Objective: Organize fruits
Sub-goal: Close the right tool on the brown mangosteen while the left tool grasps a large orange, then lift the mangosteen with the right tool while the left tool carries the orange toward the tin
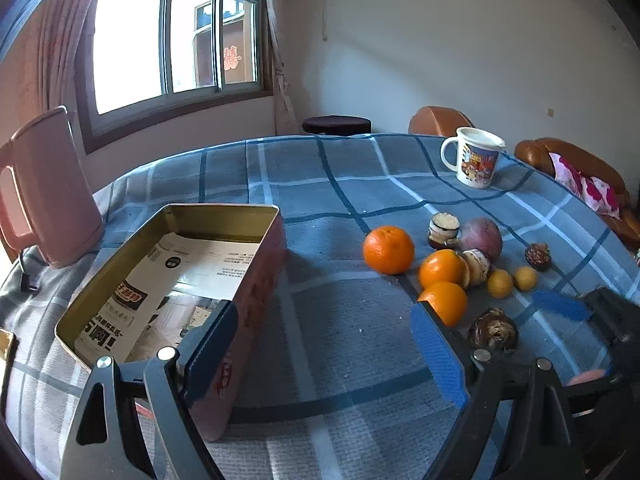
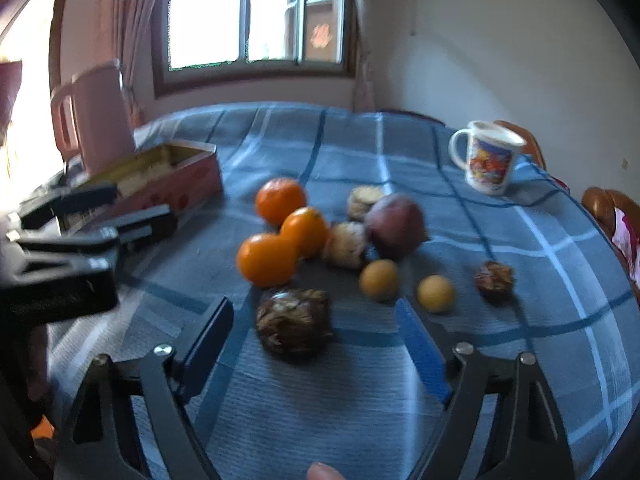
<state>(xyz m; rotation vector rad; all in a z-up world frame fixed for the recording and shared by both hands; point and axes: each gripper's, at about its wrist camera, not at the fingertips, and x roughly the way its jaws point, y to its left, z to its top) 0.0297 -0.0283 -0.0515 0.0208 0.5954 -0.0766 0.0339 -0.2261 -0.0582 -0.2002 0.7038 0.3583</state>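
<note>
My left wrist camera looks forward and down between its own fingers [image 1: 248,344], low over the checked tablecloth [image 1: 344,184], with the open tin [image 1: 256,280] close at its left and the window [image 1: 168,36] ahead. My right wrist camera sits further right, tilted down too, nearer the fruit and a little blurred. Both views share the three oranges [image 2: 267,259], the dark scaly fruit [image 2: 294,326], the mug [image 2: 486,158], the pink jug [image 2: 102,120] and the tin. Each camera catches the other gripper at its edge.
</note>
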